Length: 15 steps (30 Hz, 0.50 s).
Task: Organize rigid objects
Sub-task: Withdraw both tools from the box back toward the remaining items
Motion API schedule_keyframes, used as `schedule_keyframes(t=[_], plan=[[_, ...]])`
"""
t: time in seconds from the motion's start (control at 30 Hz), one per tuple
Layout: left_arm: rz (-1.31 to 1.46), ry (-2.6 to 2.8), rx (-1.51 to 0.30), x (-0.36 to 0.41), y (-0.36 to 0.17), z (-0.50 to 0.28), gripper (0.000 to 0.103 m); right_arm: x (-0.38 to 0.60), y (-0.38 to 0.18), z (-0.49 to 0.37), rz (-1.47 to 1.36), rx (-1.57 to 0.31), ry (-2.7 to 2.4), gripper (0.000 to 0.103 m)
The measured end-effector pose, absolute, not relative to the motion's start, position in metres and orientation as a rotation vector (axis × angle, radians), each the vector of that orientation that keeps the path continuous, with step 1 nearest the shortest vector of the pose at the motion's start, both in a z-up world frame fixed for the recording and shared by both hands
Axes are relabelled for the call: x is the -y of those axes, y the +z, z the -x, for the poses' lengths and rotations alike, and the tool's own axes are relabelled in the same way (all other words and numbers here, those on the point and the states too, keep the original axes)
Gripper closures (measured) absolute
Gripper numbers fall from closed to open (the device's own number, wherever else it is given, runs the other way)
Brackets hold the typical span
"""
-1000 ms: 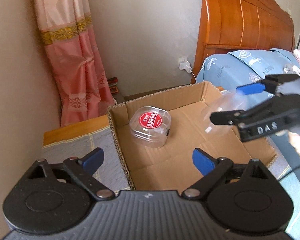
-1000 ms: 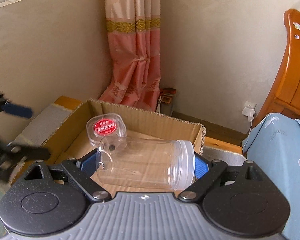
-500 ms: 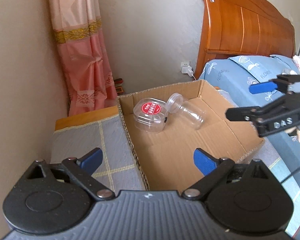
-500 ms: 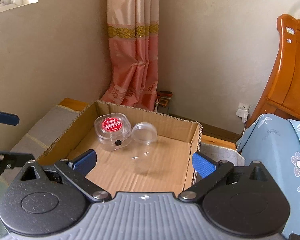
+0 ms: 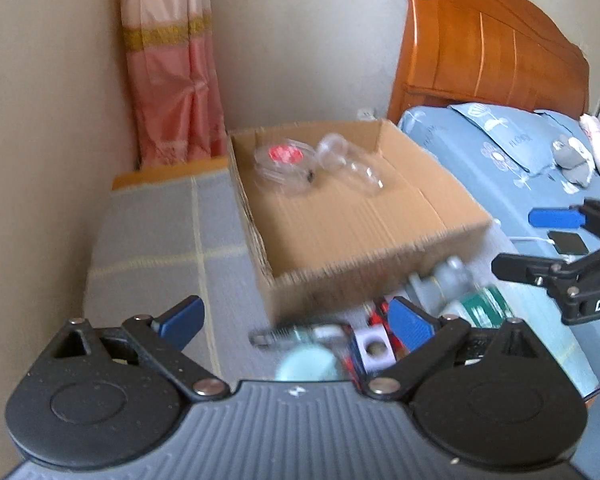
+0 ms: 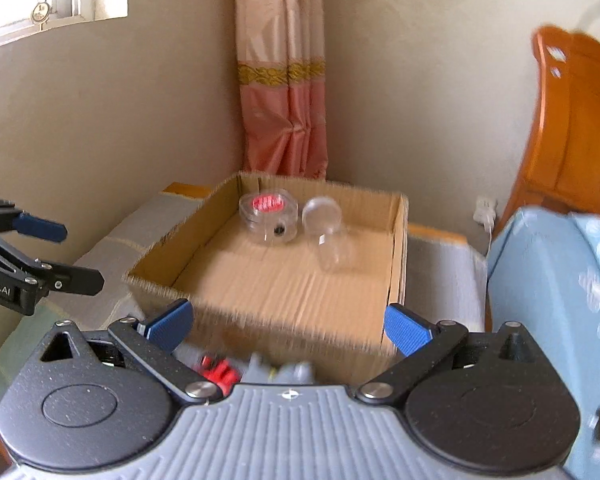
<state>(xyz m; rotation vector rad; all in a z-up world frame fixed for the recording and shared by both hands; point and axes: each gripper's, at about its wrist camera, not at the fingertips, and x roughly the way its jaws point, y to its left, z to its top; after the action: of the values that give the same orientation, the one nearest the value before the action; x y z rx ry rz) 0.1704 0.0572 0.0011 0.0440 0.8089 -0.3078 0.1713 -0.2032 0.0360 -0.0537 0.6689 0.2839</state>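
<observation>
An open cardboard box (image 5: 340,276) (image 6: 284,320) holds a clear round container with a red label (image 5: 284,160) (image 6: 268,212). A clear jar (image 5: 348,164) (image 6: 328,236) lies on its side beside it. My left gripper (image 5: 296,316) is open and empty, hanging in front of the box over blurred loose items: a grey bottle (image 5: 448,276), a green-labelled bottle (image 5: 480,308), red pieces (image 5: 376,316) and a pale lid (image 5: 304,364). My right gripper (image 6: 288,324) (image 5: 520,240) is wide open and empty, before the box's front wall. The left gripper (image 6: 78,254) shows at the left edge.
A grey checked cloth (image 5: 160,240) covers the surface left of the box. A bed with a blue sheet (image 5: 500,152) and a wooden headboard (image 5: 480,48) lies to the right. A pink curtain (image 5: 172,80) hangs in the corner behind. A grey soft toy (image 5: 572,156) rests on the bed.
The right gripper let go of the clear jar, which now lies in the box, and its jaws opened. Both grippers drew back from the box; loose items came into view.
</observation>
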Motion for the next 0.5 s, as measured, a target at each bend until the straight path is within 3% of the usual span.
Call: schedule_keyframes(t=[0.5], plan=[[-0.047, -0.350, -0.866, -0.055, -0.060, -0.095, 0.005, 0.217, -0.053, -0.090, -0.033, -0.761, 0.160, 0.000]])
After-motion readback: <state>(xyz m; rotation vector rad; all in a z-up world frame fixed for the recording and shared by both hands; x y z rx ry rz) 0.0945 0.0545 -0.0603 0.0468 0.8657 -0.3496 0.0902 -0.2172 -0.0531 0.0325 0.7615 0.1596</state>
